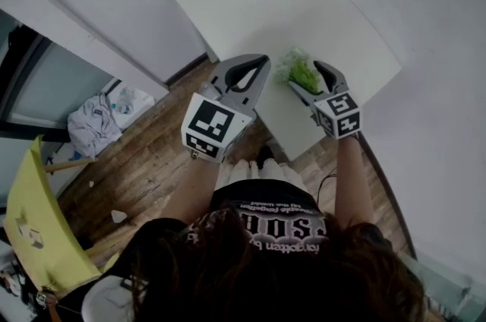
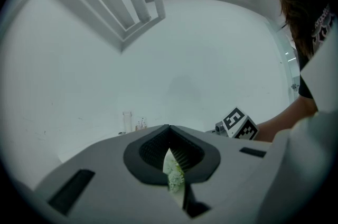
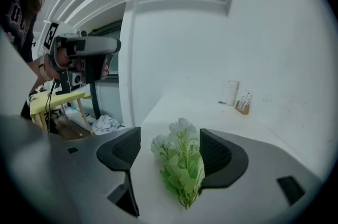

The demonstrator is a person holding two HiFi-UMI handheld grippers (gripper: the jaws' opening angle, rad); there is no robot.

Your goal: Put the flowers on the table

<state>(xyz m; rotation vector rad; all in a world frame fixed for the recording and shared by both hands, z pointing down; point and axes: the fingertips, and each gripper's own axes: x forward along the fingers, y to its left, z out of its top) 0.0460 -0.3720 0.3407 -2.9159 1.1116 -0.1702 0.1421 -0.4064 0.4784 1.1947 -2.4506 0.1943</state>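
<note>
Table (image 1: 250, 1): one, white, set into a corner of white walls, over a wood floor.

Arms: two, both bare forearms stretched forward from the body, side by side at the table's near edge.

Left gripper (image 1: 263, 60): one, carried about level off the table's near left edge. Its jaws are closed tip to tip with nothing caught. Its own view shows only a sliver of table and blossom through the gap behind the tips.

Right gripper (image 3: 169, 136): one, tilted somewhat down toward the tabletop. Its jaws stand wide apart, released. The bunch shows between them, close against the right-hand pad, and the left-hand pad is clear of it.

Flowers (image 1: 301, 70): one bunch, white blooms with green leaves, lying on the table near its front edge, heads pointing away from the person.

Far edge of the table: one pale cup (image 3: 231, 92) and, just beside it, one small holder (image 3: 243, 104) with thin sticks in it.

Floor, left of the person: one yellow chair (image 1: 34, 222) and one heap of cloth (image 1: 95, 123).
</note>
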